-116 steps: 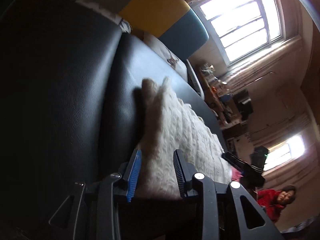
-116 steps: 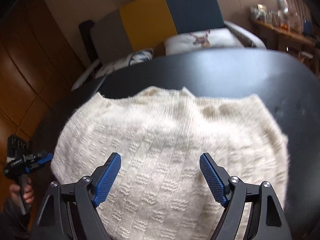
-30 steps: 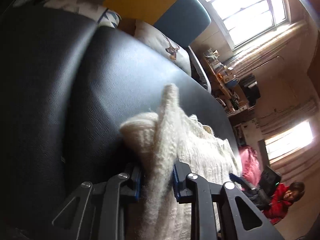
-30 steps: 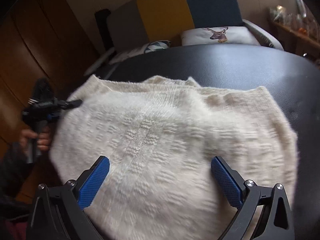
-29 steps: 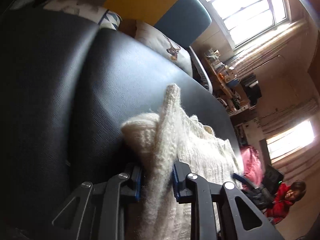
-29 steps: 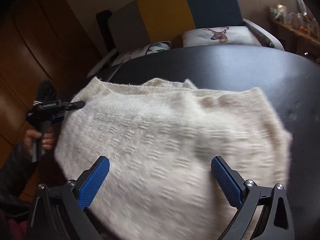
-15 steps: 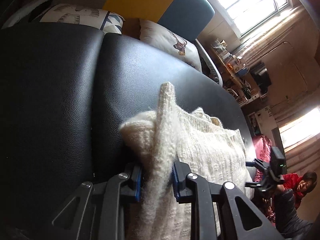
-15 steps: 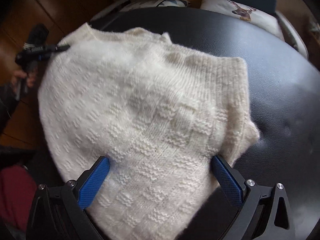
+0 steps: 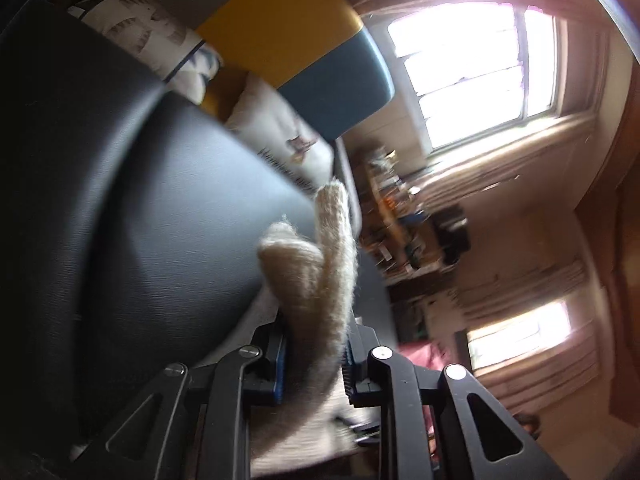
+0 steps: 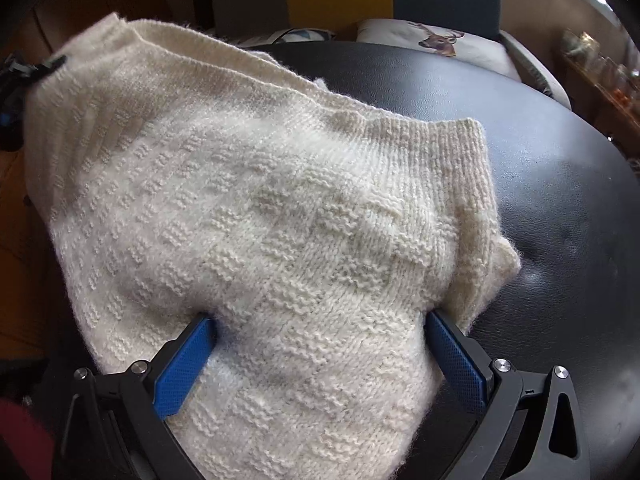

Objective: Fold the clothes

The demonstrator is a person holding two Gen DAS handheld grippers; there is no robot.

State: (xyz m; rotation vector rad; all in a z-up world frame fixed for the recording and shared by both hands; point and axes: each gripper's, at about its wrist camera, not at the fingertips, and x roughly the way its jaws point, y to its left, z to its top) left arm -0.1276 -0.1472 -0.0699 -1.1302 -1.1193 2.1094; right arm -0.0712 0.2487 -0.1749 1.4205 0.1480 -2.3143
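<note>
A cream knitted sweater lies bunched on a black leather surface. Its left edge is lifted off the surface. My right gripper is open, and its blue pads straddle a thick fold of the sweater near its lower end. In the left wrist view my left gripper is shut on the sweater's edge, which stands up in a fuzzy flap above the jaws. At the far left of the right wrist view, the left gripper holds that raised edge.
Behind the black leather surface stands a sofa with a yellow and teal back. On it lie a deer-print cushion and a patterned cushion. A cluttered shelf and bright windows are on the right.
The left gripper closed on the sweater's edge and has raised it, lifting the left side off the surface. The right gripper has moved in until the sweater sits between its open fingers.
</note>
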